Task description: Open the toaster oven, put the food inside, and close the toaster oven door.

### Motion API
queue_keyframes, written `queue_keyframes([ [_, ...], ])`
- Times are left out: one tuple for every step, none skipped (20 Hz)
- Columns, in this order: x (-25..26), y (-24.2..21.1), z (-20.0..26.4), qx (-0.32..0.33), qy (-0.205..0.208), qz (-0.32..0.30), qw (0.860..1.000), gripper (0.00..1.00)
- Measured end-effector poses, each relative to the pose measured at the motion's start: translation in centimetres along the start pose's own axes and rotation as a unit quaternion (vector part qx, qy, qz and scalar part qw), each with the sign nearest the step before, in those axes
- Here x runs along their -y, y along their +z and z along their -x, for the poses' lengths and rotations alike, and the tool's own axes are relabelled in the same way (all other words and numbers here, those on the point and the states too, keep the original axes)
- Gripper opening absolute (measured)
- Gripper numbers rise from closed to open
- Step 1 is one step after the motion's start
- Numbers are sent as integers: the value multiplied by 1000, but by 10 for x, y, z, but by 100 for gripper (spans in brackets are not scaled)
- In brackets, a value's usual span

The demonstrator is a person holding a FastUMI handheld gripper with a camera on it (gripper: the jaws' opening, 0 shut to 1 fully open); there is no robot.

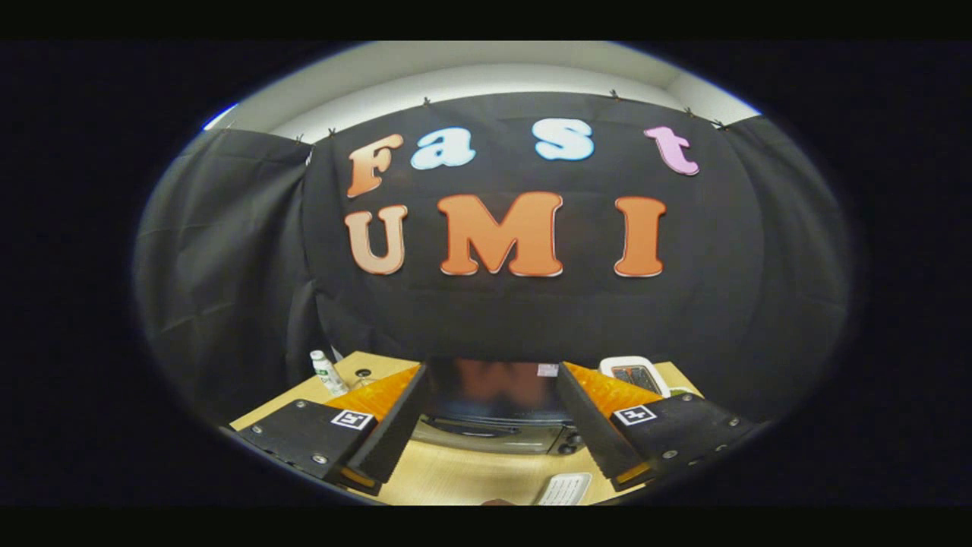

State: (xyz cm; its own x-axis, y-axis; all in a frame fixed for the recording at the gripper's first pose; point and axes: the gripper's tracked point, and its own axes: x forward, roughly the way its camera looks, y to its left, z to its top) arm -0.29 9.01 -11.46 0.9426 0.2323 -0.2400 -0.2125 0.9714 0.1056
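Where the wooden table (456,475) meets the black cloth wall (228,266), a small white bottle (328,371) with a green label stands off to the left, just beyond the left finger. Between the widely spread fingers of the gripper (492,456), which hold nothing, sits the toaster oven (493,414), its dark glass door up and closed with the handle along the lower front and knobs at its right. Near the right finger lies a white slotted piece (563,490) on the tabletop, and beyond that finger rests a white device (634,374) with a dark panel.
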Motion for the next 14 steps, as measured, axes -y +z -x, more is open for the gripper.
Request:
queue_keyframes([
  [-1,13,4,21,1,-5,1000,99],
  [0,28,7,43,2,-7,999,99],
  [2,40,15,64,1,-8,998,99],
  [0,57,18,83,2,-5,997,99],
  [0,70,21,98,0,-2,995,99],
  [0,80,26,109,-1,4,994,99],
  [1,88,31,122,-3,7,993,99],
  [2,97,34,133,-5,11,991,99],
  [1,106,37,144,-5,14,989,99],
  [1,113,41,153,-6,20,988,99],
  [1,117,43,163,-6,25,986,99],
  [0,122,45,169,-7,27,985,99],
  [1,126,46,177,-8,25,984,99],
  [-1,127,46,180,-6,22,983,99],
])
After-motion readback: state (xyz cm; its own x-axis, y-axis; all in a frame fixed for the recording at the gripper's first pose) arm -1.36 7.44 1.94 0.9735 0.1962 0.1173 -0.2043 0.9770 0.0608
